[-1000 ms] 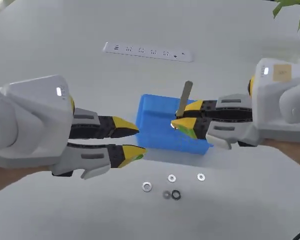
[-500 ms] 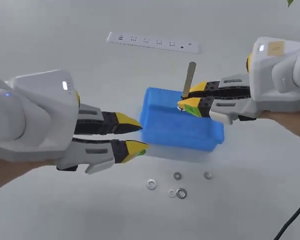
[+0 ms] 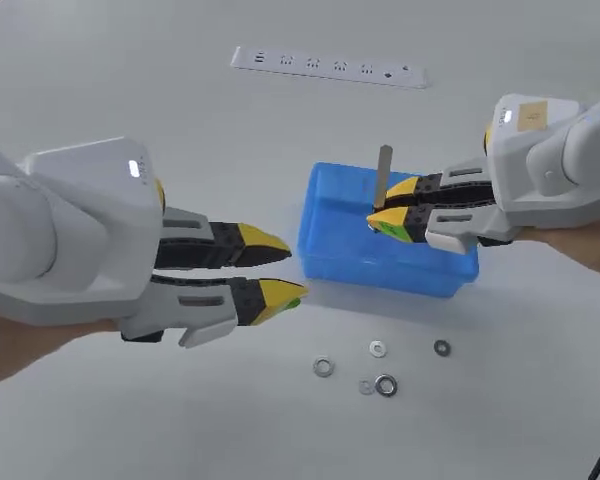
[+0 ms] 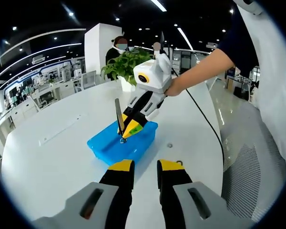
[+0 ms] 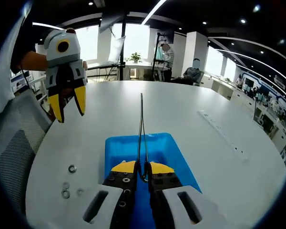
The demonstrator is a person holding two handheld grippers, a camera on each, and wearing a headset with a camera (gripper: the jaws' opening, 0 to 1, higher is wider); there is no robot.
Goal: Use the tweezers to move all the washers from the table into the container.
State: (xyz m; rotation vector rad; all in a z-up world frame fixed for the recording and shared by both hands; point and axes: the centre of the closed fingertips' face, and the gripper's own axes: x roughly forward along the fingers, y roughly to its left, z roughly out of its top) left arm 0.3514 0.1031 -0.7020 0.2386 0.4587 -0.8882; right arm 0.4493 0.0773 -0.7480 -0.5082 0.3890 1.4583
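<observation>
- The right gripper is clamped on the tweezers, which stand nearly upright over the blue container.
- The left gripper hovers just left of the container, jaws parted, with nothing between them.
- 5 washers lie on the table in a loose cluster just in front of the container, clear of its wall. 2 of them sit touching or nearly so.
- Risk: the tweezers are a thin strip pinched between 2 flat jaws. Pressing their tips on the table could twist them in the grip, and a washer would then flick away.
- Risk: the washers are thin and flat on a smooth top. Too steep a pinch would likely push one along rather than lift it, perhaps into its neighbours.
- Risk: a washer released over the rim rather than well inside could bounce back out.
- The left gripper view shows the tweezers' lower end poking below the right gripper's jaws toward the container floor. A small dark speck there may be a washer, but it is too small to tell. In the head view the gripper covers that end.
- The right gripper view looks along the 2 blades and shows them lying close together, which the head view cannot resolve.
</observation>
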